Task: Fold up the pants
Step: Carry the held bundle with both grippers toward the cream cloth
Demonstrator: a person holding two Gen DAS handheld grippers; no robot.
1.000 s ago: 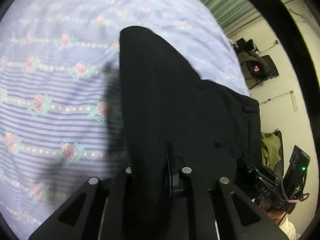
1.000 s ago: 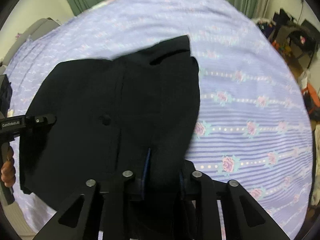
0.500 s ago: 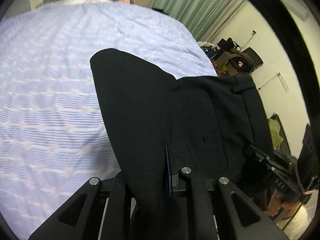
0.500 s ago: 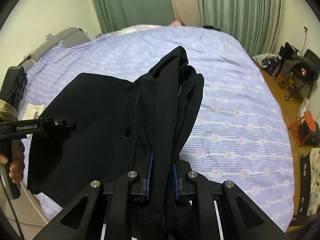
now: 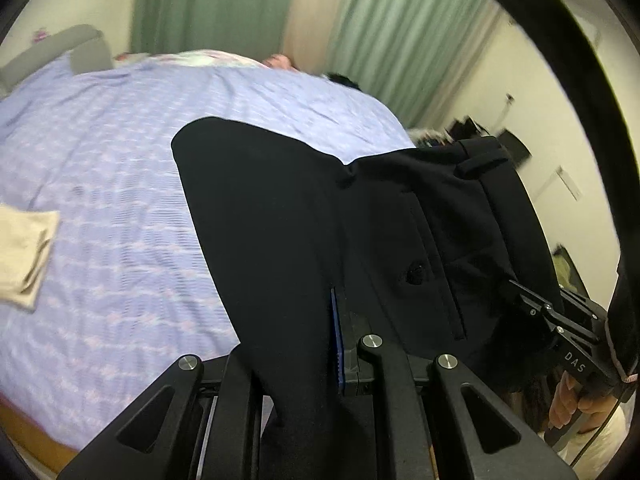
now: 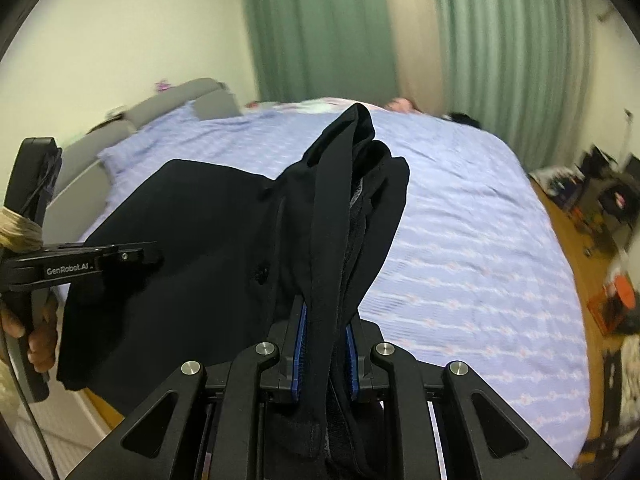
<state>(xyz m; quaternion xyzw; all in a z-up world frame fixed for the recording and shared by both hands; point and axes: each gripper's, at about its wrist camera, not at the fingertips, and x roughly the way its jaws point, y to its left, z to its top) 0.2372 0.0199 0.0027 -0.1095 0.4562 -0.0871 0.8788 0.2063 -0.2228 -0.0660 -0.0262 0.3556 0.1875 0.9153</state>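
Note:
The black pants (image 5: 304, 216) hang between my two grippers, lifted above the bed. My left gripper (image 5: 316, 344) is shut on the pants fabric, which drapes over its fingers; it also shows at the left of the right wrist view (image 6: 132, 258). My right gripper (image 6: 323, 344) is shut on the bunched waistband of the pants (image 6: 200, 240), blue pads pressing the cloth; it shows at the right of the left wrist view (image 5: 532, 310). A button and a belt loop face the left camera.
A bed with a lilac flowered cover (image 5: 100, 168) lies below and ahead (image 6: 480, 248). A beige folded cloth (image 5: 24, 252) lies on its left side. Green curtains (image 6: 320, 28) hang behind. Clutter stands on the wooden floor at right (image 6: 600, 208).
Both grippers have risen and tilted up with the pants; the views now show curtains and walls. The pants have lifted off the bed, and the waistband bunched in the right gripper.

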